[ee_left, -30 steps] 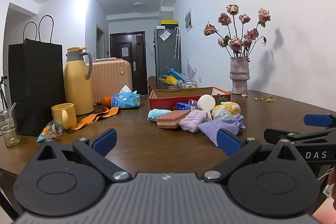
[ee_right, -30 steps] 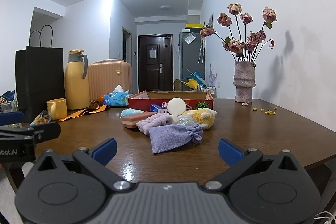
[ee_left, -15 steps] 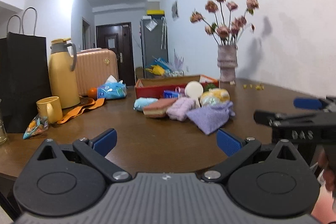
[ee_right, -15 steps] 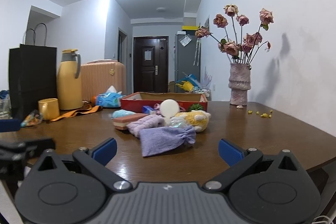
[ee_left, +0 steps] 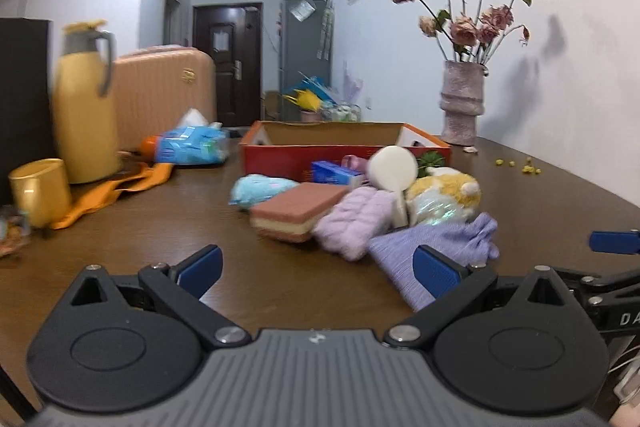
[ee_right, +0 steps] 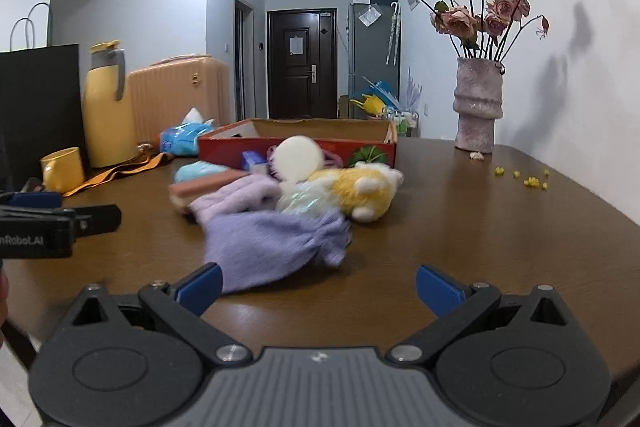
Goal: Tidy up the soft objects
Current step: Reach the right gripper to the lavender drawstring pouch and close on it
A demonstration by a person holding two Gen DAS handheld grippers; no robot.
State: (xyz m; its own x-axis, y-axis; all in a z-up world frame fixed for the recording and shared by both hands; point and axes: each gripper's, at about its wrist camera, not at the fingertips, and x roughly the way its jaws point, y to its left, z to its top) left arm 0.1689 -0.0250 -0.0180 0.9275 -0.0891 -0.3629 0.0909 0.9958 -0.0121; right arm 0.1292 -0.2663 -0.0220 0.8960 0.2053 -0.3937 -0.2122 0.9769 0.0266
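On the brown wooden table a heap of soft things lies in front of a red cardboard box — nearest is a lilac knitted cloth, with a paler purple fluffy piece touching it behind. Just beside these rest a pink-and-cream sponge block, a light blue plush and a yellow-and-white stuffed toy, with a round white puff standing up between them against the box's front wall. Both tongs are spread wide with nothing between them: the left gripper hangs low over the near table edge facing the sponge block, its right pad in front of the lilac cloth's corner, and the right gripper faces the lilac cloth from just short of it, not touching. Each gripper shows at the edge of the other's view. Off to the left stand a yellow thermos jug, a yellow mug, a black paper bag and a tissue pack; a vase of dried roses sits at the far right — well apart from the pile.
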